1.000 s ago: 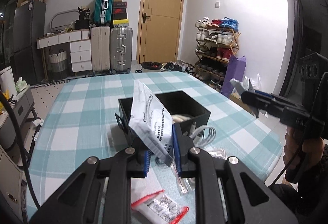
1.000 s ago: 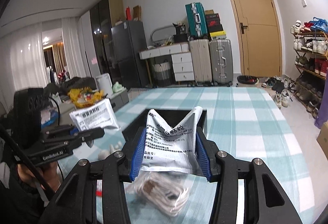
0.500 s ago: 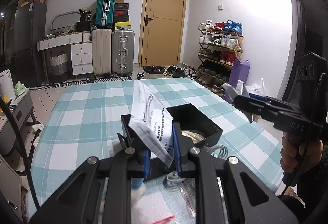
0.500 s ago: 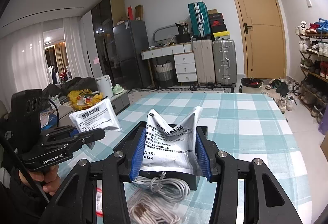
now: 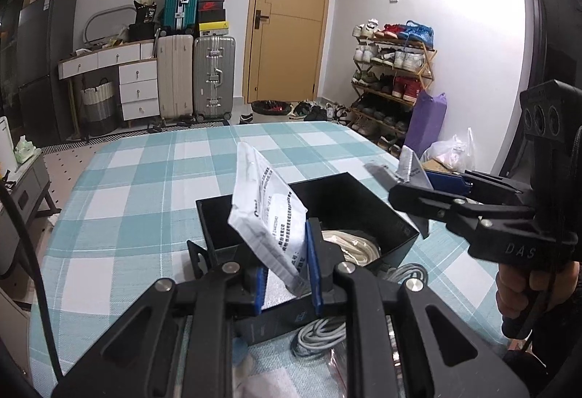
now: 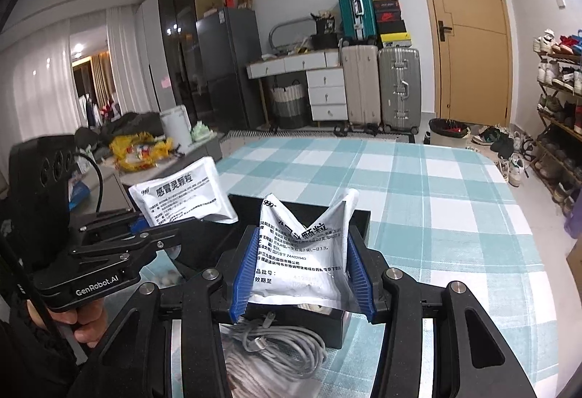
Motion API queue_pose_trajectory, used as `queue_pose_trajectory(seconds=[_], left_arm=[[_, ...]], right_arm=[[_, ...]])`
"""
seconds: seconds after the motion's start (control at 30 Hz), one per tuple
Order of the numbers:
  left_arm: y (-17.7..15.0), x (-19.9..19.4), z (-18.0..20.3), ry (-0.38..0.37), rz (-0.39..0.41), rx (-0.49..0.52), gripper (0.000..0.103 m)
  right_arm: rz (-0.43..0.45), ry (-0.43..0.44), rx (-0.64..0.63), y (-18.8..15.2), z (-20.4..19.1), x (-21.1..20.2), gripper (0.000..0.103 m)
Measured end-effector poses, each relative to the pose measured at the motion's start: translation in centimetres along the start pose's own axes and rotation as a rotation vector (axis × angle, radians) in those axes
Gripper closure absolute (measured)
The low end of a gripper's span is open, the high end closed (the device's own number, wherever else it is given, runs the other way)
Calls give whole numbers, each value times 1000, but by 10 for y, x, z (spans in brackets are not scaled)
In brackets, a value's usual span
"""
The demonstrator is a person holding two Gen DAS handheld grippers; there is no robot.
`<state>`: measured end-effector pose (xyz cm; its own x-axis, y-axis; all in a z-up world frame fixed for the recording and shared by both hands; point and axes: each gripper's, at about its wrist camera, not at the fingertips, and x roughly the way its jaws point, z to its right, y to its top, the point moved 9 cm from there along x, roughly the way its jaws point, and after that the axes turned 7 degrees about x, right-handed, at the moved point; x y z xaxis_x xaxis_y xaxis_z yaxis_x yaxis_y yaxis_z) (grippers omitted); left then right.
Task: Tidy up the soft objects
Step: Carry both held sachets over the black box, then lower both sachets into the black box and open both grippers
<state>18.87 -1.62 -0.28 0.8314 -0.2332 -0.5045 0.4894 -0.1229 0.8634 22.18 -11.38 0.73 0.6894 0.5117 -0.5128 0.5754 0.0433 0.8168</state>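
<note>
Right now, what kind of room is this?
Probably the entry or living room of a home: a shoe rack full of shoes, suitcases by the door, and a fridge behind the checked table.

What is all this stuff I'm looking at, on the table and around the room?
sachets: two, white with print, one clamped in each gripper over the box
box: one, black, open, on the table
cream cable: one coil, inside the box
grey cable: one coil, beside the box's near wall
tablecloth: one, teal-white check
suitcases: three, teal, beige, silver, far wall
door: one, tan
shoe rack: one, wooden, full
left gripper: black, blue pads
right gripper: black, blue pads
</note>
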Motion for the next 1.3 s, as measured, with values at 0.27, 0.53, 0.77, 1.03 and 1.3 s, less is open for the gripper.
queue_pose_trajectory(seconds=[0.27,0.53,0.77,1.03,1.3], left_arm=[[0,18,-2,2,-35,-5,86],[-3,33,1,-4,-72,-1,86],[-5,39,6,-10,-106,19,86],[-3,37,6,27,-118,41,58],[-6,13,3,61,-103,34,15]], right_arm=[[-33,-16,-33,2,5,29,56],[-78,-47,-50,-1,15,52,56],[-94,-34,-62,-4,13,61,56],[-93,-84,-88,-4,18,57,45],[-67,-125,-58,-8,21,17,1]])
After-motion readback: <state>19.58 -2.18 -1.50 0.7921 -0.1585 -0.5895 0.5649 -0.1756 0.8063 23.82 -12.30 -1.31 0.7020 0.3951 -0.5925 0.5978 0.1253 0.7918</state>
